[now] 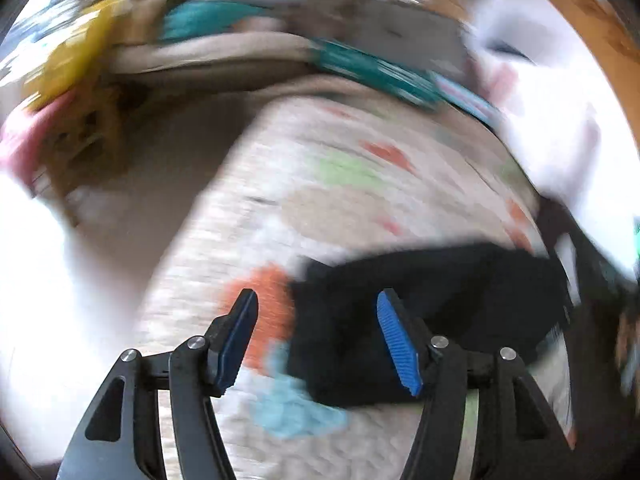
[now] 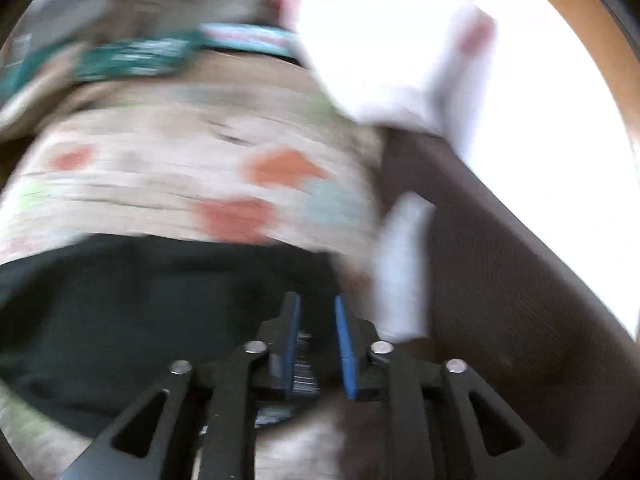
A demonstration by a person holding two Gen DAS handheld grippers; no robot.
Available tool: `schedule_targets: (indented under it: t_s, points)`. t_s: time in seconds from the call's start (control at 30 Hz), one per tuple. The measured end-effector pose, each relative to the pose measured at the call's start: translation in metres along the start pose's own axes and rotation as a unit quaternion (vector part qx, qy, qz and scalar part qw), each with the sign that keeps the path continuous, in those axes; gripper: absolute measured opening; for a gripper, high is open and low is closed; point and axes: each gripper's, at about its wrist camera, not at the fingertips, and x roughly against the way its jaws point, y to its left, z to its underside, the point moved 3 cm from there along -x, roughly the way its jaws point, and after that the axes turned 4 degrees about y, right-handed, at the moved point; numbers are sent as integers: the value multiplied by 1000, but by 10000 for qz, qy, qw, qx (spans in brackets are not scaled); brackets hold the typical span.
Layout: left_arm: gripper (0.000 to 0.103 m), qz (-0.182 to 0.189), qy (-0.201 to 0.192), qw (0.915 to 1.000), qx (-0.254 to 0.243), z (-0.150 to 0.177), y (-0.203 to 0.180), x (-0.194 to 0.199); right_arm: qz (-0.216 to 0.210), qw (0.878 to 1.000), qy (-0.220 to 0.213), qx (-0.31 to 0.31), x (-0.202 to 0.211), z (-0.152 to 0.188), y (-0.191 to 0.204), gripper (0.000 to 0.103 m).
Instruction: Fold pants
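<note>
Both views are motion-blurred. The black pants (image 1: pixel 420 320) lie bunched on a pale bedspread with coloured patches (image 1: pixel 360 184). My left gripper (image 1: pixel 316 300) is wide open above the pants' left end, with nothing between its blue pads. In the right wrist view the pants (image 2: pixel 140 320) fill the lower left. My right gripper (image 2: pixel 316 304) hovers at their right edge with its pads a narrow gap apart and nothing visibly held.
Teal, yellow and pink items (image 1: pixel 80 64) are piled at the far side of the bed. White cloth (image 2: pixel 400 40) lies at the upper right. A brown surface (image 2: pixel 500 260) runs beside the bed on the right.
</note>
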Motion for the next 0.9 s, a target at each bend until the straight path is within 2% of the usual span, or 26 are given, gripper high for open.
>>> schedule_targets:
  t_s: [0.07,0.13,0.23,0.3,0.37,0.43,0.47,0.53,0.6,0.67,0.73,0.77,0.83,0.9]
  points:
    - [62,-521,-104,9974,477,-8,29,5,-612,9971,-128,429,12,-8,49,38]
    - [62,-773,-106,9943,730,-11,45,6,-1219,9890,-156,826,22,-11,103,39]
    - [62,-881,30,9903,1073,-10,60,2,-2108,9671,35,1427,36,-3,198,39]
    - [62,-864,290,9882,1228,-6,64,-7,-2648,9465,228,1830,43,2,258,39]
    - [62,-831,452,9867,1324,-2,67,-14,-2867,9322,374,2176,45,8,310,40]
    - [62,-865,513,9846,1428,1,68,-16,-2816,9234,515,2559,37,10,349,40]
    - [62,-914,469,9839,1464,1,70,-15,-2733,9180,730,2779,28,13,370,40]
    - [62,-968,371,9828,1531,0,74,-10,-2469,9199,1180,2810,2,15,397,40]
    - [62,-998,215,9813,1631,-2,79,-2,-2743,9215,1263,2441,-6,5,401,49]
    - [62,-940,67,9811,1691,-6,81,4,-3197,9164,1413,1951,-7,-7,390,49]
    - [62,-817,1,9832,1633,-8,77,7,-3761,9055,1316,1457,-2,-19,359,48]
    - [62,-732,-13,9852,1552,-9,71,6,-3780,9089,1176,1308,-1,-26,338,48]
    - [62,-495,-31,9900,1321,-12,50,-1,-3368,9296,959,1149,-6,-39,294,48]
    - [62,-258,2,9955,917,-14,18,-13,-2559,9568,894,1055,-22,-53,251,48]
